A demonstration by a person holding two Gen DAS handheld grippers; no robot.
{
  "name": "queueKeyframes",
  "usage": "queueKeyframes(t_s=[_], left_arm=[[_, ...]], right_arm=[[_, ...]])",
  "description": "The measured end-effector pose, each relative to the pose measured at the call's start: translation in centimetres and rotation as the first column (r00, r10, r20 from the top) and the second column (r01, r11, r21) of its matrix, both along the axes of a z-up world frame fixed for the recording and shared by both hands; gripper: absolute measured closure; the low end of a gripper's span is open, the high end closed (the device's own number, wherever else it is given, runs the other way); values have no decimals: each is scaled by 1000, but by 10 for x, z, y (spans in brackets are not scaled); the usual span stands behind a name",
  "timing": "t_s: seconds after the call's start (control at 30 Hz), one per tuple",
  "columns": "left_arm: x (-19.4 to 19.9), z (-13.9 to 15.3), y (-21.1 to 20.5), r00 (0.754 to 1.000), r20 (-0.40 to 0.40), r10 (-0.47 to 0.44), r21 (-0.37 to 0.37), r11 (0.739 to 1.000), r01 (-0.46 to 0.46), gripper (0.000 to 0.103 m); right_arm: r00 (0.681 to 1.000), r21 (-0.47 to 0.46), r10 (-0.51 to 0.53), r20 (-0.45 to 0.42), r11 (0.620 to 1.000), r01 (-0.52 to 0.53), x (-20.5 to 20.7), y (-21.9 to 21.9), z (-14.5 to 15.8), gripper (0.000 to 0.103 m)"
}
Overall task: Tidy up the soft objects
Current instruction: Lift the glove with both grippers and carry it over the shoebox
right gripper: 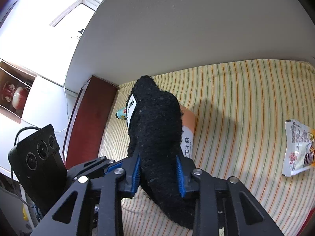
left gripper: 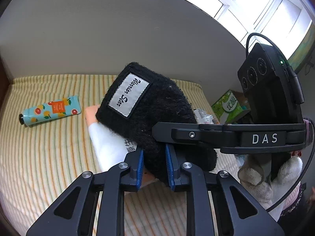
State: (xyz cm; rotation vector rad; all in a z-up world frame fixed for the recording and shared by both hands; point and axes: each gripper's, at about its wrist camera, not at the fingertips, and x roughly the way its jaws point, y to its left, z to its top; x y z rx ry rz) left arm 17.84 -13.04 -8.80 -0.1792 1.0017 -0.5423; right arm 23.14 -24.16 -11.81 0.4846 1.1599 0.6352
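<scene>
Evidently we have the black knitted item [left gripper: 157,118] pinched from two sides at once: the left gripper [left gripper: 154,169] presses its blue-padded fingers [left gripper: 140,169] into the lower end, and the right gripper [right gripper: 159,175] clamps the same fabric from its own side, so the soft thing hangs raised above the bed rather than lying on it. We judge this double hold is meant to keep the floppy knit stretched and controlled, perhaps for folding or carrying it to its place; its white sewn label [left gripper: 129,96] faces the left camera. Beneath it lies a white and orange packet [right gripper: 188,137], a floral hand cream tube [left gripper: 50,111] rests well apart, and a snack bag [right gripper: 297,147] sits off to the other side. All this lies on a striped bedsheet [left gripper: 49,157] against a plain grey wall [left gripper: 118,39], with bright windows [left gripper: 256,5] beyond.
</scene>
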Motion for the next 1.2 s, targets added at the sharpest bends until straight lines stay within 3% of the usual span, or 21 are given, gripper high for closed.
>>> queueKeyframes(t_s=[0.3, 0.73, 0.9, 1.2], left_arm=[[-9, 14, 2, 999, 38, -25, -33, 999, 26, 86], [-34, 64, 39, 993, 115, -37, -100, 994, 49, 87], [-41, 77, 64, 989, 146, -14, -93, 995, 28, 86], [-48, 106, 166, 976, 191, 104, -84, 992, -90, 87]], right_arm=[[999, -22, -17, 49, 1000, 19, -21, -21, 30, 80], [991, -55, -22, 129, 998, 29, -55, -23, 81, 80], [988, -82, 10, 156, 997, 3, -64, 3, 100, 80], [967, -121, 154, 201, 984, -131, -52, 103, 133, 80]])
